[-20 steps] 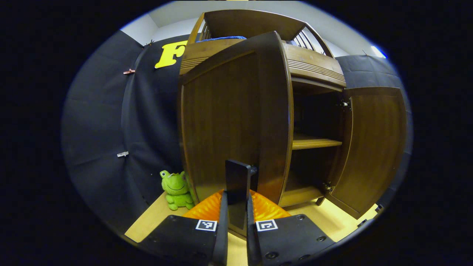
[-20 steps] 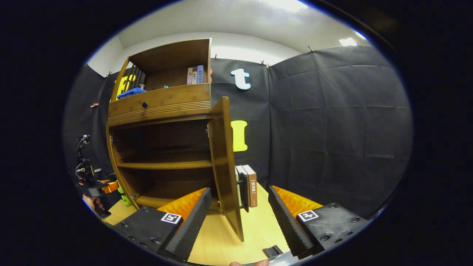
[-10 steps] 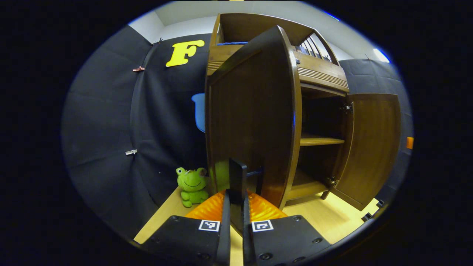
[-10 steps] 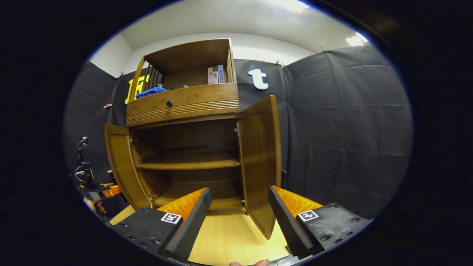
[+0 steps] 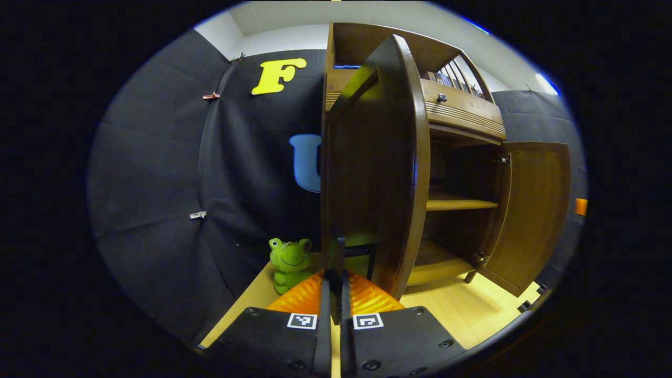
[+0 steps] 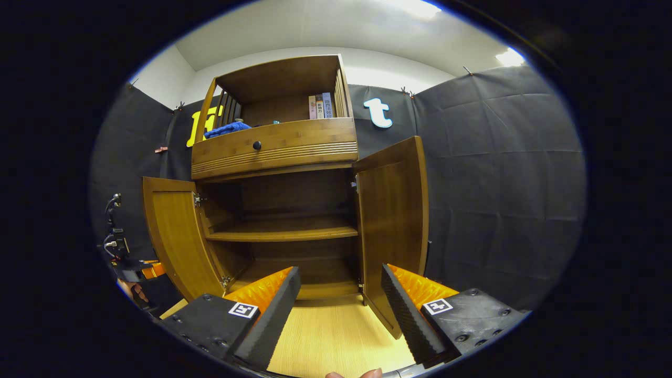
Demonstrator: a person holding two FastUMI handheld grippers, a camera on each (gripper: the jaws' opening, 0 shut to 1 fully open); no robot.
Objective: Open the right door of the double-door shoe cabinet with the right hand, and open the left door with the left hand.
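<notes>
The left hand-held gripper is clamped on the left door handle; swing it fully wide along its hinge arc. The right hand-held gripper stands apart, right door open.

This is a staged recording booth dressed up as a corner of a home, not a lived-in room. Black cloth hangs as the walls on all sides, pinned up with small clips, and plain white wall and ceiling with strip lights show above it. The home touches are few: a brown wooden shoe cabinet with a drawer and an open top shelf holding a few books and a blue cloth, a green plush frog beside it, and a pale wood-look floor.
</notes>
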